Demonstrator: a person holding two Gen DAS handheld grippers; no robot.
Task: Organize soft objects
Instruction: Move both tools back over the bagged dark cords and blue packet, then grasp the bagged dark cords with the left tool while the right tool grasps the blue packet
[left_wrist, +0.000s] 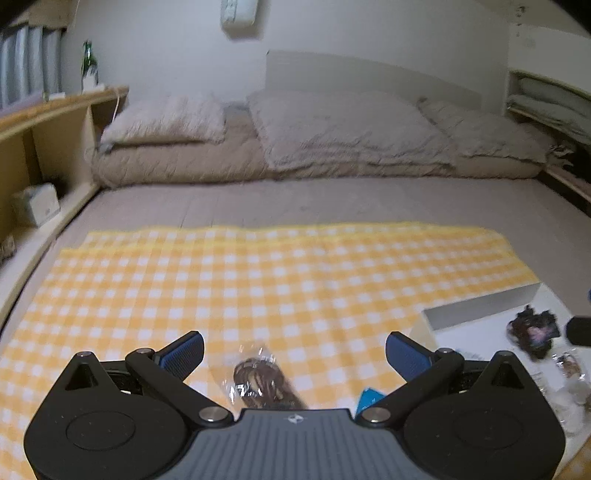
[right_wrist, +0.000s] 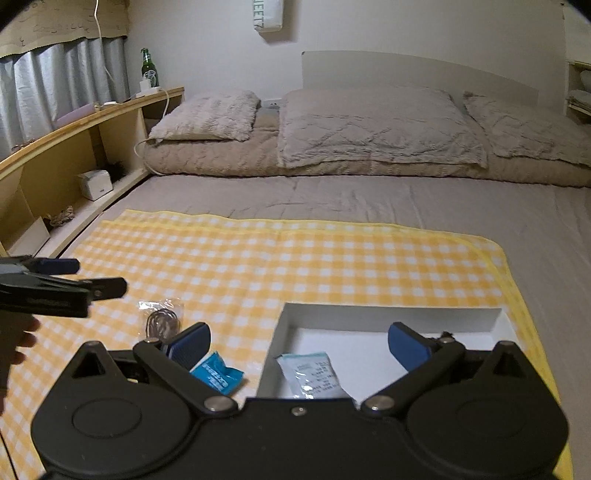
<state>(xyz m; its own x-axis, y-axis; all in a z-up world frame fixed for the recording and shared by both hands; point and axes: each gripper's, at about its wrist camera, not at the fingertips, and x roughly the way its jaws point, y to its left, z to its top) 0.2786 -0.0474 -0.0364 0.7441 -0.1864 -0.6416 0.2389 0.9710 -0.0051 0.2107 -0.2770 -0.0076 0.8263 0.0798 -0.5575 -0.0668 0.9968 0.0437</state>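
A clear bag of brown cord (left_wrist: 258, 380) lies on the yellow checked cloth (left_wrist: 258, 280), just below my open left gripper (left_wrist: 294, 350); it also shows in the right wrist view (right_wrist: 161, 320). A blue packet (right_wrist: 218, 374) lies beside the white box (right_wrist: 495, 317). A white sachet (right_wrist: 314, 374) lies inside the box. My open, empty right gripper (right_wrist: 299, 345) hovers over the box's left wall. In the left wrist view the box (left_wrist: 480, 306) holds a dark bagged item (left_wrist: 532, 330) and other small bags. The left gripper appears from the side (right_wrist: 66, 277).
The cloth lies on a grey bed (right_wrist: 369, 199) with pillows (right_wrist: 376, 125) and a folded duvet at the head. A wooden shelf (right_wrist: 74, 147) runs along the left, with a green bottle (right_wrist: 147, 68) and a white box (right_wrist: 95, 184).
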